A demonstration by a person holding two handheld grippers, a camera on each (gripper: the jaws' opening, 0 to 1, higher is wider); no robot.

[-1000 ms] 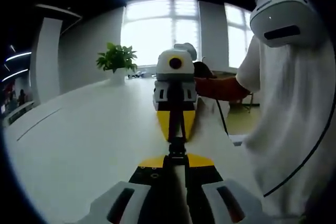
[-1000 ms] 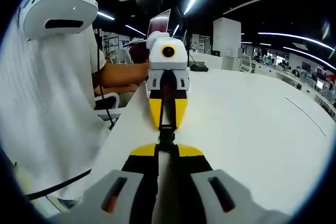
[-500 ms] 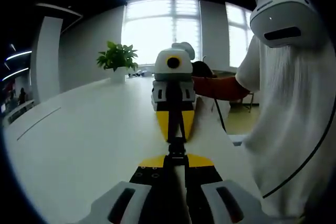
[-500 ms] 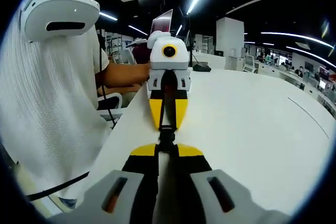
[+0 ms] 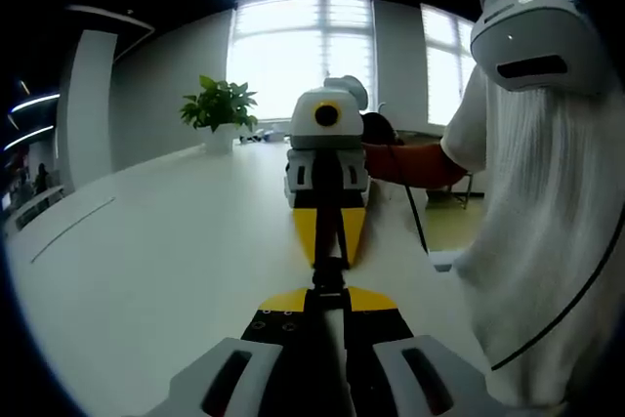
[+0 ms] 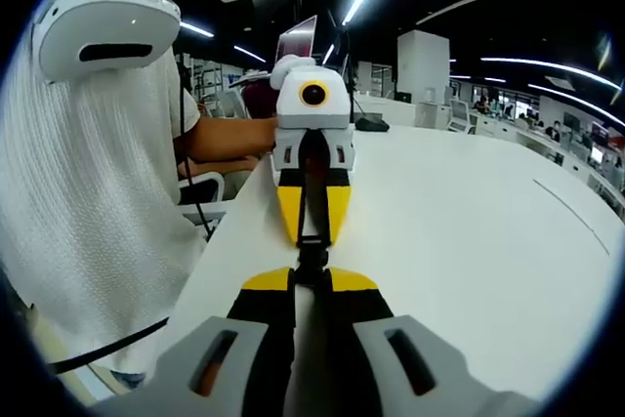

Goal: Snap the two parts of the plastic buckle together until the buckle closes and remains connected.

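White table point(image 5: 156, 261); potted plant point(image 5: 219, 114) at far edge

- Table point(image 5: 146, 261): smooth white top, faint satin sheen from the window light at the upper middle of the left gripper view
- Left gripper point(image 5: 329, 292): matt black and yellow plastic jaws, pale grey plastic shell at the bottom
- Right gripper point(image 6: 311, 275): same matt plastic
- Buckle point(image 6: 312, 256): dark plastic between the jaw tips
- Shirt point(image 6: 88, 202): white ribbed knit cloth, rough-looking
- Headset point(image 6: 103, 21): smooth glossy white plastic
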